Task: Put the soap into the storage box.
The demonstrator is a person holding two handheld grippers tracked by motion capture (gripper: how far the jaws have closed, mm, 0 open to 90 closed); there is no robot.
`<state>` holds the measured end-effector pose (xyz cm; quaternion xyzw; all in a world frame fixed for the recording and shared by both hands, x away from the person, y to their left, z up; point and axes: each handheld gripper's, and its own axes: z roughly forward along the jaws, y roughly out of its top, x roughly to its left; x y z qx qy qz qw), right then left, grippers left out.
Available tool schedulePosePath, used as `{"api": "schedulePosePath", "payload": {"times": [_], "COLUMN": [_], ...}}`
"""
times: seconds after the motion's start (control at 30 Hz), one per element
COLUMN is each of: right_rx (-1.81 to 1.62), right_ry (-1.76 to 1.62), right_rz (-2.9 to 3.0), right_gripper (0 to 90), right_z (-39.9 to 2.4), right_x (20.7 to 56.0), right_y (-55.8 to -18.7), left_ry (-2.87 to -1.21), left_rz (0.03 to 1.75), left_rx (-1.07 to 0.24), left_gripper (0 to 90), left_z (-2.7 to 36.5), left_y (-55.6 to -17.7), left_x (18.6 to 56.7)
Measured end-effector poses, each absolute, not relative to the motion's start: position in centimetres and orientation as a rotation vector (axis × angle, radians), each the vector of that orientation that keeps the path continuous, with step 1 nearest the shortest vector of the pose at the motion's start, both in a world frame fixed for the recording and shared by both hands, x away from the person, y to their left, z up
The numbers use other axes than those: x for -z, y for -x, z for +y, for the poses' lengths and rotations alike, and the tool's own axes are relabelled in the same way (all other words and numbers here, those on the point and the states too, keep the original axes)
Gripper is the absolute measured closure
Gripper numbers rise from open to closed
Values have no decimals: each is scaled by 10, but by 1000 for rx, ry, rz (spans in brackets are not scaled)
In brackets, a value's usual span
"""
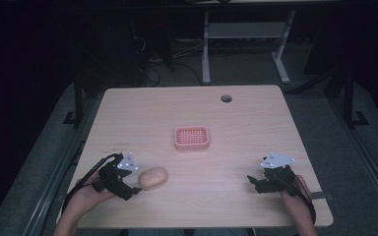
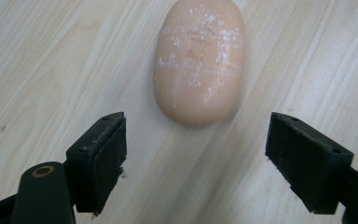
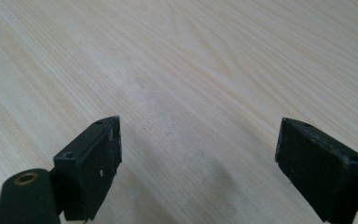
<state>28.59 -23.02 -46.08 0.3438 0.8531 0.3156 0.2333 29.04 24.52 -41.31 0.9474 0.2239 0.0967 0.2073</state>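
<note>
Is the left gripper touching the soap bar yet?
Apart. In the left gripper view, bare table shows between the soap bar and both open jaws of the left gripper.

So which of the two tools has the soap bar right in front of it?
The left tool: its open jaws face the soap bar. The right tool faces bare table.
</note>
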Motion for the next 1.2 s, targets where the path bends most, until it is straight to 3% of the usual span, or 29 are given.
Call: {"api": "schedulePosePath", "payload": {"times": [1.2], "right_rx": [-882], "right_ry": [-941], "right_rz": [2347], "right_gripper": [138], "right_z": [-230], "right_x": [461], "right_y": [-285], "left_ry": [-2715], "left_rz": [542], "left_rx": [-203], "left_gripper": [214], "left_z": [202], "left_y": [-319], "left_x": [423]}}
